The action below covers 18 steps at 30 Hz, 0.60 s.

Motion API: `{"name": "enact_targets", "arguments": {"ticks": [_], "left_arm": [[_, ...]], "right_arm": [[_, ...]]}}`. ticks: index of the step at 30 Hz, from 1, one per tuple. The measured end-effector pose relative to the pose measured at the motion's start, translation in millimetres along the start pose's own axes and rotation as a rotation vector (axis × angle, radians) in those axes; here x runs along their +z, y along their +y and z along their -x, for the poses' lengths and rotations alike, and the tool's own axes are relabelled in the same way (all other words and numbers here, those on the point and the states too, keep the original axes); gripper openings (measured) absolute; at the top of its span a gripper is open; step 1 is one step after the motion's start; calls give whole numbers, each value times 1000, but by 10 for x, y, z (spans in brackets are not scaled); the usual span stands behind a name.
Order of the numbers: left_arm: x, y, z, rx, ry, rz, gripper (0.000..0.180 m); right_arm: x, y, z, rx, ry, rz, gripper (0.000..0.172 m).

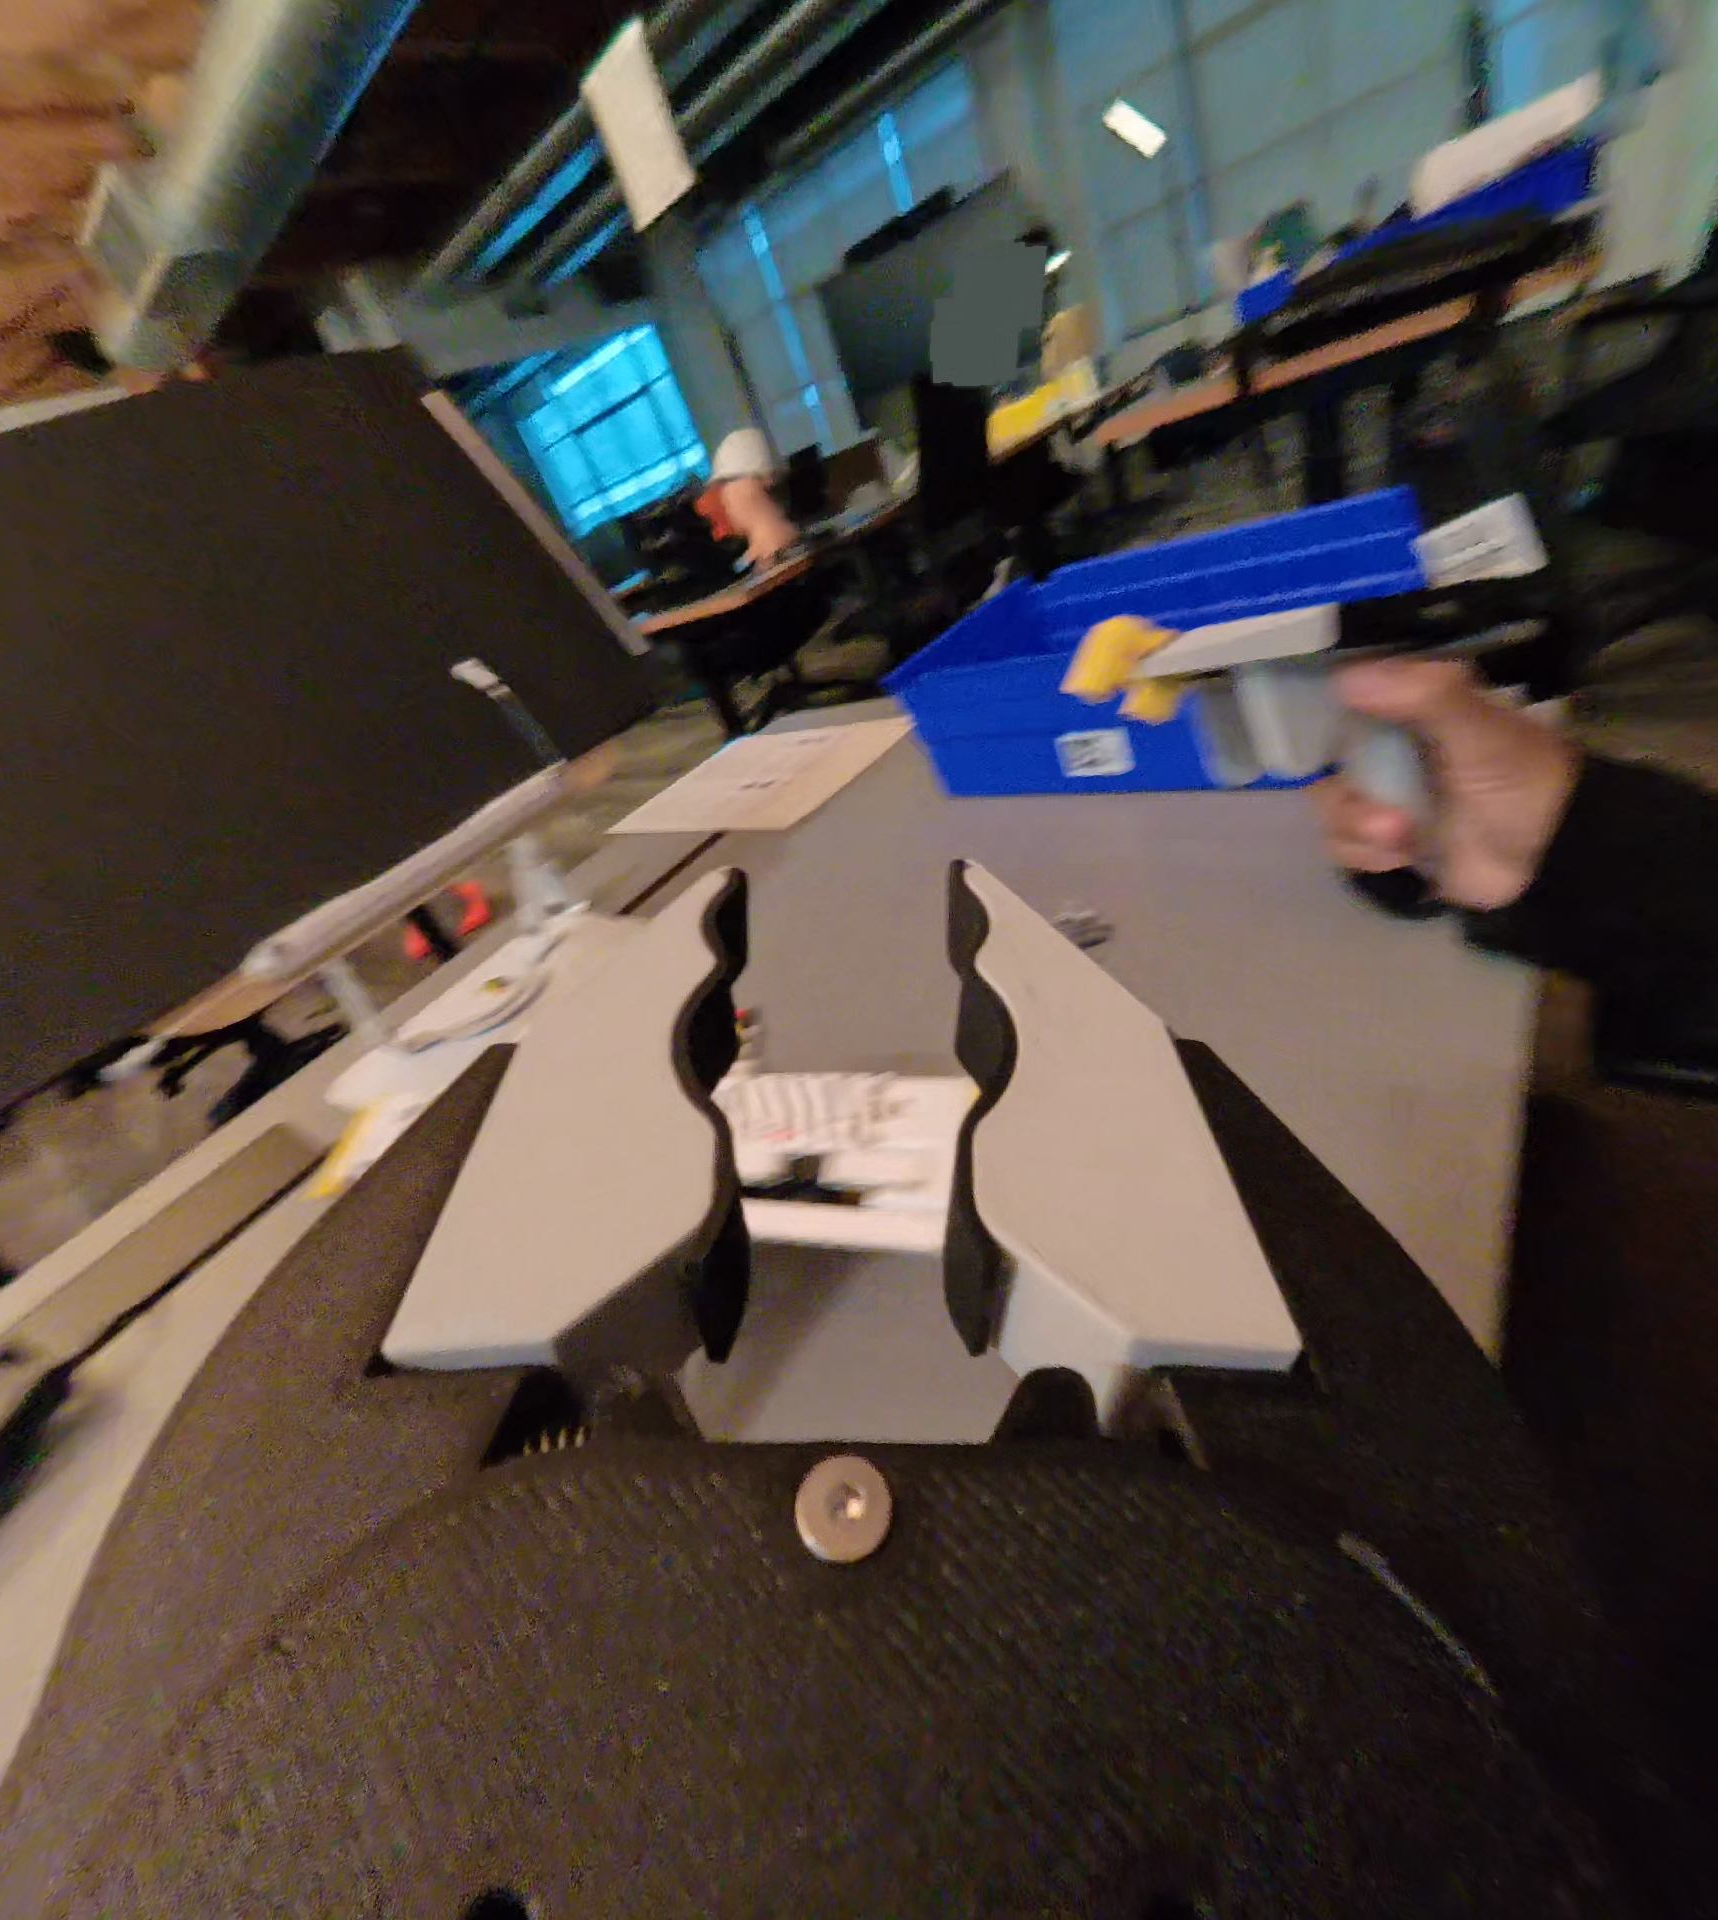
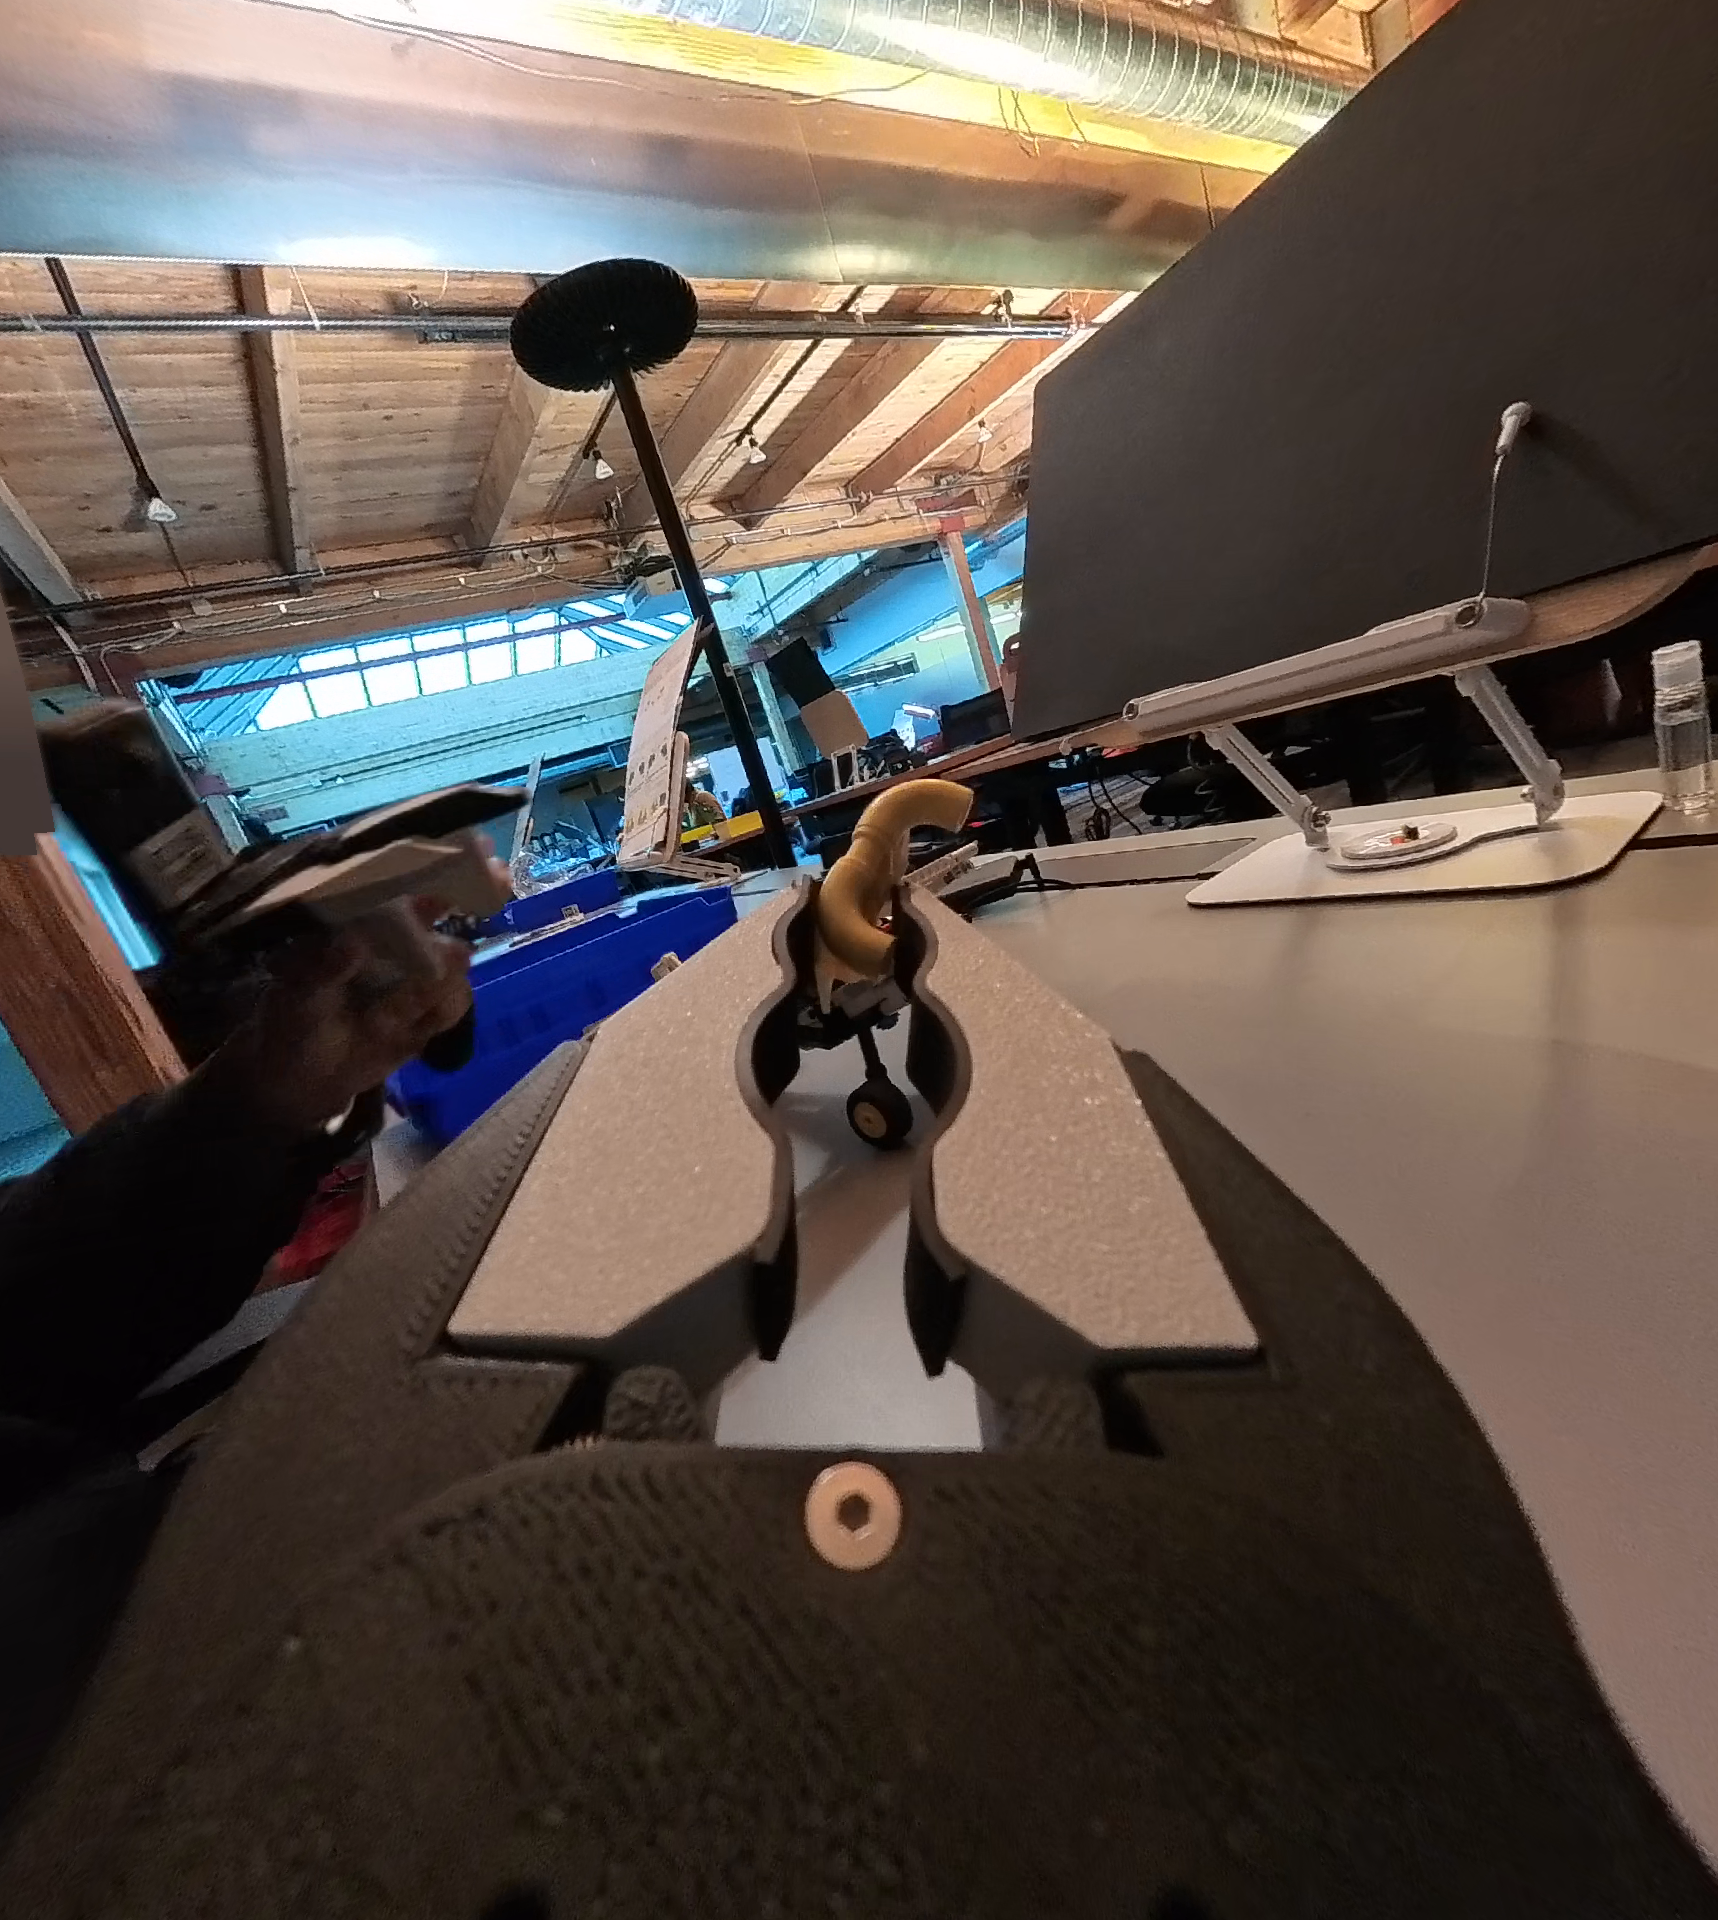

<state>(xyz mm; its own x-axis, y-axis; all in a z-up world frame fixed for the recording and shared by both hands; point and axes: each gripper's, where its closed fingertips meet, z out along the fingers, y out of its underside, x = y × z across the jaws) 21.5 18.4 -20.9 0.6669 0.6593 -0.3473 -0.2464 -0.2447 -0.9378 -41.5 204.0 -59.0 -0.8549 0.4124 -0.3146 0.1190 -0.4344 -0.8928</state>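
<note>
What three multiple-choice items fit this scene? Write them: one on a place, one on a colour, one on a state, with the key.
1. Where is the blue plastic bin?
A. on the grey table
B. on the floor
C. on a shelf

2. What colour is the curved tube piece of the small toy assembly at the right tongs?
A. red
B. yellow
C. green

3. How do the left tongs stand?
A. clamped on a bottle
B. closed together
C. apart, nothing between the tips

Key: 1 A, the bin rests on the tabletop; 2 B, the tube is yellow between the right tongs' tips; 3 C, bare table shows between the tips.
</note>
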Motion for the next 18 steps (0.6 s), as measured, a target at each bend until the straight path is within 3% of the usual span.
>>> {"name": "enact_targets", "arguments": {"ticks": [2,4,5,7,9,10,11,13,18], "left_arm": [[-2,196,465,-23,-3,129,63],[104,618,805,-148,65,366,100],[164,831,917,-223,98,479,109],[296,1095,953,-317,195,591,107],[384,1378,913,-302,265,719,100],[386,1516,876,-276,306,797,106],[416,1520,830,-317,354,810,109],[372,1483,702,-355,505,854,78],[254,1416,798,-318,588,884,71]], "right_arm": [[0,-1,-10,10,-1,-2,11],[-1,-1,-17,17,0,-3,12],[-2,-2,-18,17,1,-4,11],[-4,-2,-23,11,8,-3,11],[-5,2,-25,9,12,-1,11],[-5,4,-27,9,13,0,11],[-8,4,-27,11,13,-1,11],[-18,-5,-26,18,9,-9,11],[-56,-50,-24,54,-11,-44,11]]}}
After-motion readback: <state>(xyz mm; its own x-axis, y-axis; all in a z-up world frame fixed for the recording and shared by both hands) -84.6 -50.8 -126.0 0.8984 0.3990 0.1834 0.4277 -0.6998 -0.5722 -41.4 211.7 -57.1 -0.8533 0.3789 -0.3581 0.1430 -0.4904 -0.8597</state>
